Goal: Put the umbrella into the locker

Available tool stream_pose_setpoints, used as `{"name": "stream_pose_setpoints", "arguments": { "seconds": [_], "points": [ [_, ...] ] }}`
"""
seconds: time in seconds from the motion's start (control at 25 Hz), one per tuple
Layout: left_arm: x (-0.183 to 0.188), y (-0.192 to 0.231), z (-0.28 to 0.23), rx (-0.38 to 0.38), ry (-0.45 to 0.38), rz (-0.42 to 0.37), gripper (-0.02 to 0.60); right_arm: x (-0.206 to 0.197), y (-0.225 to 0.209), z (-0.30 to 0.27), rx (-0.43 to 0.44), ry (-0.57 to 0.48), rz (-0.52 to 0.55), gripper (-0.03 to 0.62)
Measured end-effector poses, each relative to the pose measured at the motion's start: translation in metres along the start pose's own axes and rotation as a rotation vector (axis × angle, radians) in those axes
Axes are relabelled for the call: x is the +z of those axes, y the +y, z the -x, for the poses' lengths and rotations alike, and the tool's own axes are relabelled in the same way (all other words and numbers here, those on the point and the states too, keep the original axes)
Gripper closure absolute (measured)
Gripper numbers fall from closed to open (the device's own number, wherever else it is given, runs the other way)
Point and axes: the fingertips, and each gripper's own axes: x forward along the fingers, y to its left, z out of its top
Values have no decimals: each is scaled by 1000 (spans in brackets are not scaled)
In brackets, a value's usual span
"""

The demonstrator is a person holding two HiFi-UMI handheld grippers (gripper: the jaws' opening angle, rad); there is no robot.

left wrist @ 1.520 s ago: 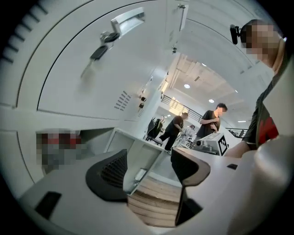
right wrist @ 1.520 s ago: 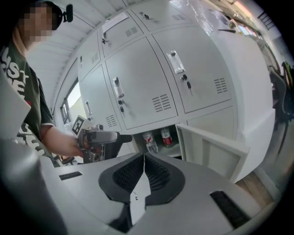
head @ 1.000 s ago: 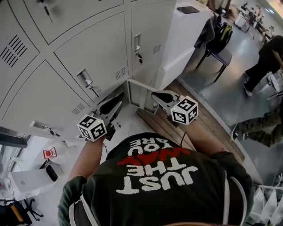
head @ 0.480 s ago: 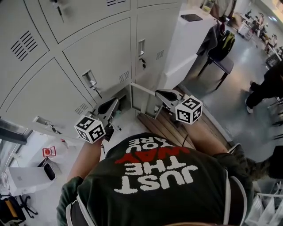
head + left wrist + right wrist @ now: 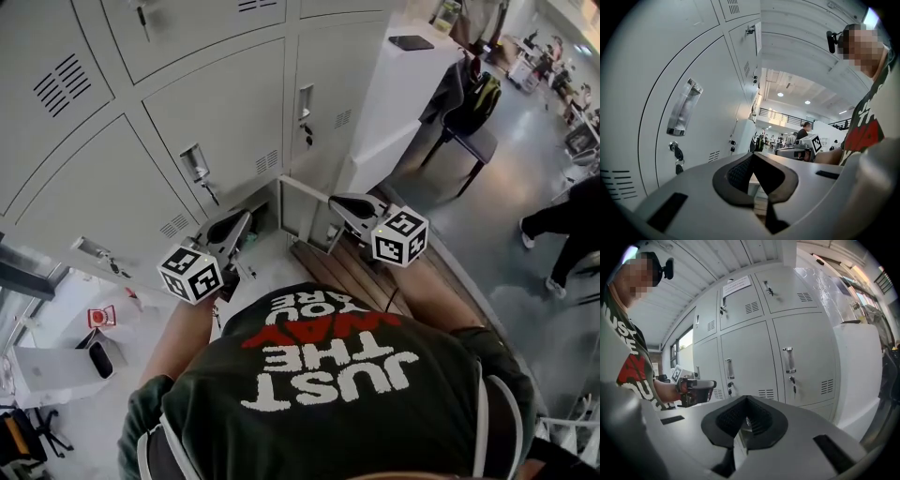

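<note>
In the head view my left gripper (image 5: 246, 217) points at the bottom row of grey lockers, its jaws shut with nothing between them. The left gripper view shows its dark pads (image 5: 752, 155) meeting in front of a closed locker door (image 5: 693, 122). My right gripper (image 5: 331, 201) is held level beside it, jaws also together and empty (image 5: 746, 398). Between the two grippers a low locker door (image 5: 302, 208) stands ajar. A small greenish thing (image 5: 248, 239) shows in the opening by the left gripper; I cannot tell whether it is the umbrella.
Keys hang from the lock (image 5: 203, 178) above my left gripper. A white cabinet (image 5: 403, 89) stands right of the lockers, with a chair and bag (image 5: 471, 103) behind it. A wooden step (image 5: 361, 272) lies underfoot, and a person (image 5: 562, 225) walks at the right.
The left gripper's jaws, spread a second ago, have come together and the gripper has risen a little. The right gripper has stayed put. The person at the right has walked on.
</note>
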Motion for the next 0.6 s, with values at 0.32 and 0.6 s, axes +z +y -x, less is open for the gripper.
{"name": "stream_pose_setpoints", "arguments": {
  "seconds": [0.32,0.6],
  "points": [
    [-10,-1,1,2,26,25,574,-5,4,-1,11,8,1,560],
    [-16,0,1,6,37,35,574,-11,4,-3,14,17,-6,560]
  ]
}}
